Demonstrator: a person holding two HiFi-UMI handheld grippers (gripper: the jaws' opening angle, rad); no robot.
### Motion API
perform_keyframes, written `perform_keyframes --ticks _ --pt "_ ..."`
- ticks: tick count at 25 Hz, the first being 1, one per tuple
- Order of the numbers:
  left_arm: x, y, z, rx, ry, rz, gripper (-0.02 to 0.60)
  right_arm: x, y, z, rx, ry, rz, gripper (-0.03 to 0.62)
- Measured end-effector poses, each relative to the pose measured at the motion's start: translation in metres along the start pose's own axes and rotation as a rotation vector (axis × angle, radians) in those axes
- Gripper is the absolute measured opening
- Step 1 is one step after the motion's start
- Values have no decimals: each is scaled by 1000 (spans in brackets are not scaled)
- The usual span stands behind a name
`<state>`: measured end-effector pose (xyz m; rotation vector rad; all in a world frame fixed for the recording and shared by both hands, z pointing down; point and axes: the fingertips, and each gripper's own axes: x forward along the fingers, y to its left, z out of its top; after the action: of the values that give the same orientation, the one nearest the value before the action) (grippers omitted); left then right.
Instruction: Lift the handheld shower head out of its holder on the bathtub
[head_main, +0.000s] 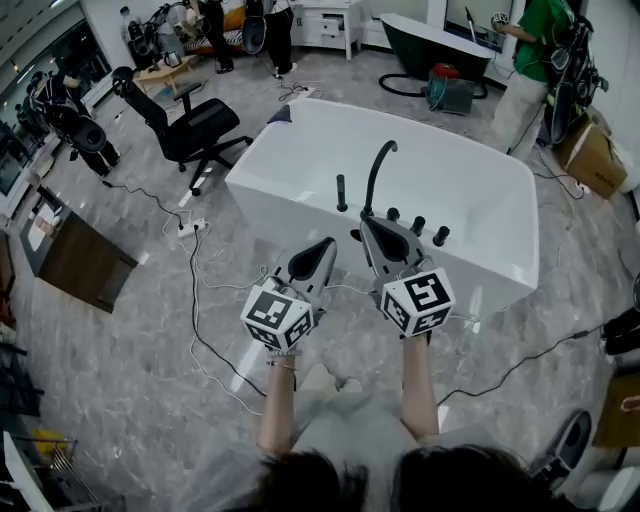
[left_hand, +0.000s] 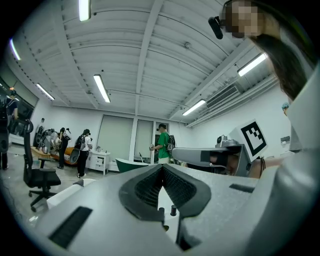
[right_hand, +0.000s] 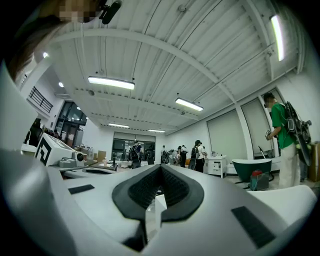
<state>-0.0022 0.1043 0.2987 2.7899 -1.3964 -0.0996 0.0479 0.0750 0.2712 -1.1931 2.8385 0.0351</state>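
Observation:
A white bathtub (head_main: 470, 190) stands in front of me. On its near rim the black handheld shower head (head_main: 342, 192) stands upright in its holder, left of a curved black spout (head_main: 378, 172) and three black knobs (head_main: 418, 225). Both grippers are level, side by side just short of that rim, and hold nothing. My left gripper (head_main: 328, 243) (left_hand: 162, 166) is shut, below and slightly left of the shower head. My right gripper (head_main: 366, 220) (right_hand: 160, 167) is shut, its tip close to the spout's base, to the right of the shower head.
A black office chair (head_main: 190, 125) stands left of the tub. A brown cabinet (head_main: 75, 260) is further left, and cables (head_main: 195, 300) trail across the grey floor. Behind are a dark green tub (head_main: 435, 45), a person in green (head_main: 530, 60) and a cardboard box (head_main: 590, 155).

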Motion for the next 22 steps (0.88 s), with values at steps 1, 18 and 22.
perform_keyframes --ticks 1,18,22 --pt "1 0 -3 0 8 3 5 2 0 -2 10 -1 5 -2" --pt "66 71 -4 6 -4 -7 5 83 -47 -9 1 2 10 -2" --pt "87 93 -1 14 1 -32 5 107 -62 -12 3 5 -4 -2"
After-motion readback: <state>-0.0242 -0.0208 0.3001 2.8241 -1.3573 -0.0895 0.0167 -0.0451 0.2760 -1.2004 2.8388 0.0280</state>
